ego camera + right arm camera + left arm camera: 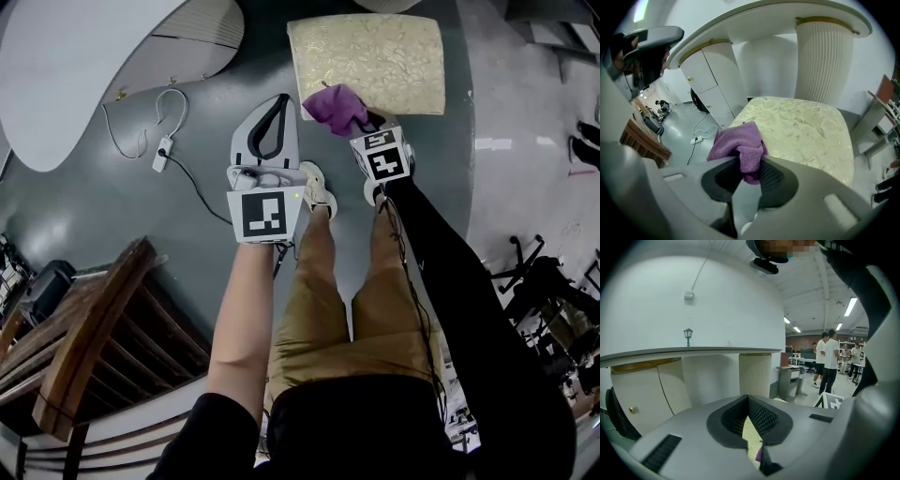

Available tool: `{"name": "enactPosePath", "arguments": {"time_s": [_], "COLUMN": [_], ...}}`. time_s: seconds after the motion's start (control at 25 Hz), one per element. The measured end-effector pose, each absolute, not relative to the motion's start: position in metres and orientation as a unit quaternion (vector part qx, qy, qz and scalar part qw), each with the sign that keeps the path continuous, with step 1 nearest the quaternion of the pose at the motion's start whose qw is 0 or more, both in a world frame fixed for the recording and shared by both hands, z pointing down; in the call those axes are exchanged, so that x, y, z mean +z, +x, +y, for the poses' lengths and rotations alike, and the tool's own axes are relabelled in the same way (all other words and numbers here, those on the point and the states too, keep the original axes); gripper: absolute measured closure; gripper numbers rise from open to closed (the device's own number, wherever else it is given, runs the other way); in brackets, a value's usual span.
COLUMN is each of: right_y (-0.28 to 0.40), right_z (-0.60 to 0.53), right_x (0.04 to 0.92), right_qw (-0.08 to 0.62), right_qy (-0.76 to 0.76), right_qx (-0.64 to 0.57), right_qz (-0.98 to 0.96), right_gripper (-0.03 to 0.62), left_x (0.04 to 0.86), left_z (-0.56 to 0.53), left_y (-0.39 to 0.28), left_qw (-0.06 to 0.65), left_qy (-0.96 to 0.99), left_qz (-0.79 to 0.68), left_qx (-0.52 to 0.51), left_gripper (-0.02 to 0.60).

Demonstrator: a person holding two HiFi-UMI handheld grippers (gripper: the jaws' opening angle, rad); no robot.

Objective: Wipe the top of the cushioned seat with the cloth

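Observation:
The cushioned seat (375,56) is a cream square with a gold leaf pattern, standing on the grey floor ahead of my feet. In the right gripper view the seat (806,131) fills the middle. My right gripper (362,123) is shut on a bunched purple cloth (335,107), which hangs over the seat's near left corner. That cloth (738,143) bulges out above the right gripper (749,165). My left gripper (282,98) hovers over the floor left of the seat, shut, holding nothing. From the left gripper (748,399) only a sliver of seat (749,434) shows.
A white curved table (75,66) lies at the upper left, with a cable and plug (161,150) on the floor below it. A wooden chair (94,337) stands at the lower left. A ribbed white pedestal (825,61) rises behind the seat. People (827,362) stand far off.

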State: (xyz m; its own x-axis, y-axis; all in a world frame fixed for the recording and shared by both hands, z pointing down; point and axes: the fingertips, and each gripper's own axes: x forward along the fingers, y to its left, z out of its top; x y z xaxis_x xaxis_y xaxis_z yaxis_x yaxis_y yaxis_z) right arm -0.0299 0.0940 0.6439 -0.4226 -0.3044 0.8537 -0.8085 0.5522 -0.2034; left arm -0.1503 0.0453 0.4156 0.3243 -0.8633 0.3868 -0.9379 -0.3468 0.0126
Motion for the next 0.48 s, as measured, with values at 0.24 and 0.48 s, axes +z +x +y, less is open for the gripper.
{"name": "enactPosePath", "arguments": {"time_s": [0.24,0.48], "right_y": [0.047,0.117], "right_z": [0.083,0.069], "right_x": [0.643,0.642], "right_qw": [0.416,0.417], "right_qy": [0.374,0.383], "right_qx": [0.315,0.314], "right_qz": [-0.767,-0.762], "right_gripper": [0.517,0.517], "left_x": [0.404,0.400], "left_z": [0.026,0.008], "left_y": [-0.097,-0.043], "left_qw": [0.112,0.109], "left_qy": [0.810,0.812], "left_qz": [-0.554,-0.554], "left_qx": [0.152,0.152], "left_gripper": [0.575,0.574]}}
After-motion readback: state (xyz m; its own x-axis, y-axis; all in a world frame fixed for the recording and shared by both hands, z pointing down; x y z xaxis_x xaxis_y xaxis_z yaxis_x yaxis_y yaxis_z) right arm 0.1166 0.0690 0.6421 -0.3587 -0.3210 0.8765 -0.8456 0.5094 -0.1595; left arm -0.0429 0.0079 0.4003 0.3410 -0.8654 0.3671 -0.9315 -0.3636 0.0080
